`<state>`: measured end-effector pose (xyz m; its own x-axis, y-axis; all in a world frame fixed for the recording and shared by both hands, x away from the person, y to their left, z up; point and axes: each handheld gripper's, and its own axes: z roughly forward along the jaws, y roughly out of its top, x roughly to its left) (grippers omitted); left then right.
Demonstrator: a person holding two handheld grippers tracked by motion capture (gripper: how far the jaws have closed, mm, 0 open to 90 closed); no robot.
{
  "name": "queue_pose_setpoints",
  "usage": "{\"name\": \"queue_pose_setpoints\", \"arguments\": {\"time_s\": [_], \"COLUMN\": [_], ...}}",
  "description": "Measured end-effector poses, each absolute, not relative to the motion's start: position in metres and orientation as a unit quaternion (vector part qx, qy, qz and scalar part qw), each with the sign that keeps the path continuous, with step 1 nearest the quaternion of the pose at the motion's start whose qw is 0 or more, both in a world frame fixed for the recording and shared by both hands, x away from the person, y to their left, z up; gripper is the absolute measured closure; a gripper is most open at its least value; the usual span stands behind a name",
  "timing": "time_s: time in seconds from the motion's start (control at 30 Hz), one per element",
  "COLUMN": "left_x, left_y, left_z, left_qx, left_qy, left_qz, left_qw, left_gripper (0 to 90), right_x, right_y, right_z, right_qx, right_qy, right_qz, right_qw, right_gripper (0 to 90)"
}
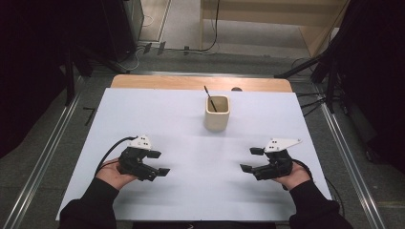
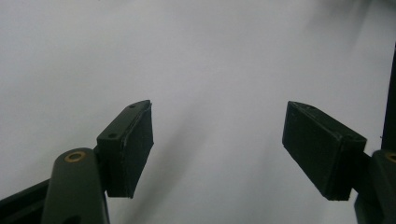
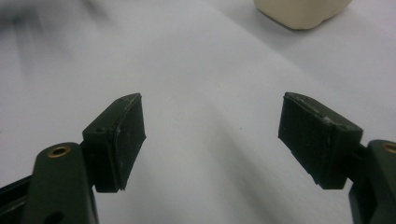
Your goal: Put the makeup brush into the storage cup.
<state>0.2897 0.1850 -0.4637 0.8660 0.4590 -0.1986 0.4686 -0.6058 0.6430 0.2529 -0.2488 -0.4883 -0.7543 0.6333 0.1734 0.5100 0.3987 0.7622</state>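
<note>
A cream square cup (image 1: 217,113) stands upright toward the back of the white table top (image 1: 191,143), with a thin black stick (image 1: 209,98) leaning in it. The cup's base (image 3: 301,11) appears at the top of the right gripper view. My left gripper (image 1: 159,162) hovers near the front left, open, nothing between its jaws (image 2: 217,149). My right gripper (image 1: 251,159) is at the front right, also open and empty (image 3: 212,142). Both point inward toward the table's middle, well short of the cup.
A wooden strip (image 1: 200,82) edges the table's far side. Metal rails (image 1: 43,152) run along the floor on both sides. Dark stands and cables (image 1: 329,81) sit beyond the right rear corner.
</note>
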Motion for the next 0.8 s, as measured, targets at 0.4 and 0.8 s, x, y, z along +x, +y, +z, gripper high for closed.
{"name": "queue_pose_setpoints", "arguments": {"time_s": [0.4, 0.8], "left_x": [0.2902, 0.2902], "left_y": [0.1852, 0.185], "left_z": [-0.4644, -0.4648], "left_qx": [0.896, 0.896], "left_qy": [0.26, 0.259], "left_qz": [-0.009, -0.009], "left_qw": [0.36, 0.36], "left_gripper": [25.8, 25.8], "right_x": [0.2546, 0.2546], "right_y": [-0.248, -0.2481], "right_z": [-0.491, -0.4915], "right_qx": [0.342, 0.344], "right_qy": [0.836, 0.838], "right_qz": [0.424, 0.419], "right_qw": [0.07, 0.068], "right_gripper": [24.3, 24.3]}}
